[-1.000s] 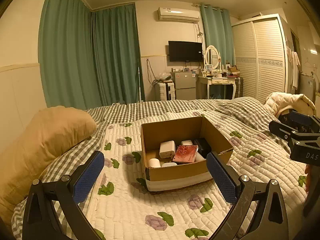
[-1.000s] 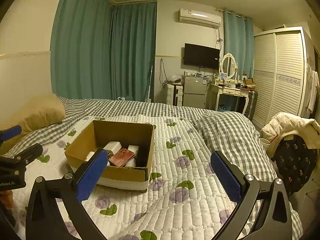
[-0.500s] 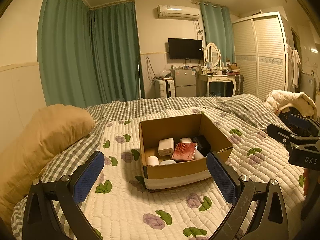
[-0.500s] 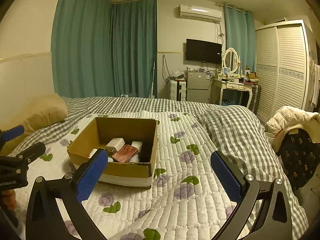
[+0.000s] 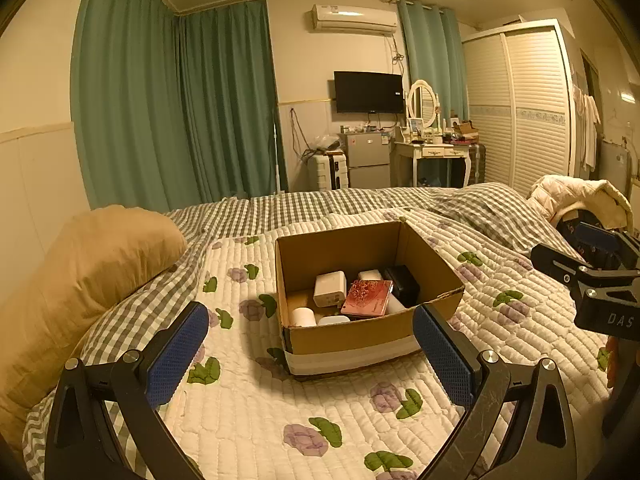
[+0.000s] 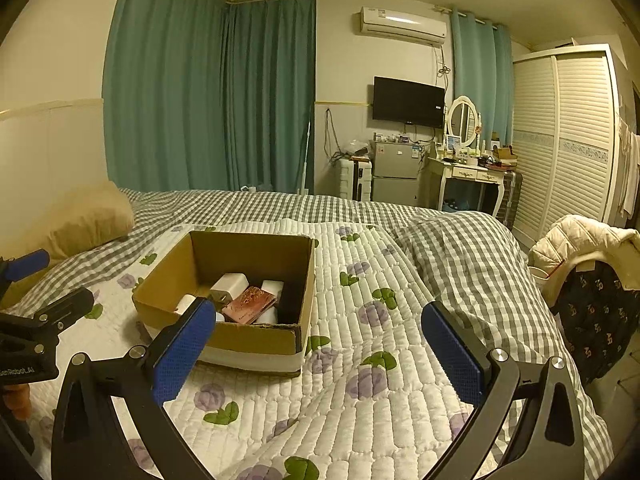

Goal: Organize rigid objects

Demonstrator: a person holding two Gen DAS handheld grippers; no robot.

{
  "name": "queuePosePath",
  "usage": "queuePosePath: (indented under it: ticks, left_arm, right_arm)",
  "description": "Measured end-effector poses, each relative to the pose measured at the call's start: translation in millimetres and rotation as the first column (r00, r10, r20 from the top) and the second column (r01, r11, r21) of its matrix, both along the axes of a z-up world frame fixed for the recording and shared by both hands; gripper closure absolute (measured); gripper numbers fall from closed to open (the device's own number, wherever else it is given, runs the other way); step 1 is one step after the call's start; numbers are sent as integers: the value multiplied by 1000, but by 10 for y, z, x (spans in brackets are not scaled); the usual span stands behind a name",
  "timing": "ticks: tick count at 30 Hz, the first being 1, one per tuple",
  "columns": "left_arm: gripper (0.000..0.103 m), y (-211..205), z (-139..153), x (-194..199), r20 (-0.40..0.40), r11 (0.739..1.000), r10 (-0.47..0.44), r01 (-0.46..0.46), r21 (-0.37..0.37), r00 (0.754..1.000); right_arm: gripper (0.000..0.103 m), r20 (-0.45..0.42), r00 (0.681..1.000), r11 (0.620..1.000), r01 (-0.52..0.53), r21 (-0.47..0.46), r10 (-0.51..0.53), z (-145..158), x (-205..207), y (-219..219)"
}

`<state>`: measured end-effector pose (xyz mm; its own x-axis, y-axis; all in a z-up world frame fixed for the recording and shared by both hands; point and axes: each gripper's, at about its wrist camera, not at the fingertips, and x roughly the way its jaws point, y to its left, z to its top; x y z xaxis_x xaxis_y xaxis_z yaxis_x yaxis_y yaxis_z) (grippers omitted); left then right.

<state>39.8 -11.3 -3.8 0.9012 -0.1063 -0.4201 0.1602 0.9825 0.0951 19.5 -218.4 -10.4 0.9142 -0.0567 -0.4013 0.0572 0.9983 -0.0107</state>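
Quilted bed [image 5: 248,412], open cardboard box [image 5: 352,338] (white-taped base) holding small items, both grippers spread, empty.

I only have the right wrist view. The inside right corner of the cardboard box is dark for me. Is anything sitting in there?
Observer: Yes. The left wrist view shows a black case in that corner of the cardboard box, right beside the red patterned booklet.
Operator: I see only the edge of the left gripper. Is it holding anything?
Observer: No. The left gripper is open with nothing between its blue pads, and the box lies ahead of it.
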Motion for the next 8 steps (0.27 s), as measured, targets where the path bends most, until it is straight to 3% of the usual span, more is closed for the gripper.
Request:
queuePosePath:
  ticks: [8]
  left_arm:
    - [0, -1, -24, -2, -6, 1000, -5, 5, -1, 1000]
  right_arm:
    - [0, 0, 1000, 1000, 2, 9, -2, 1, -1, -14]
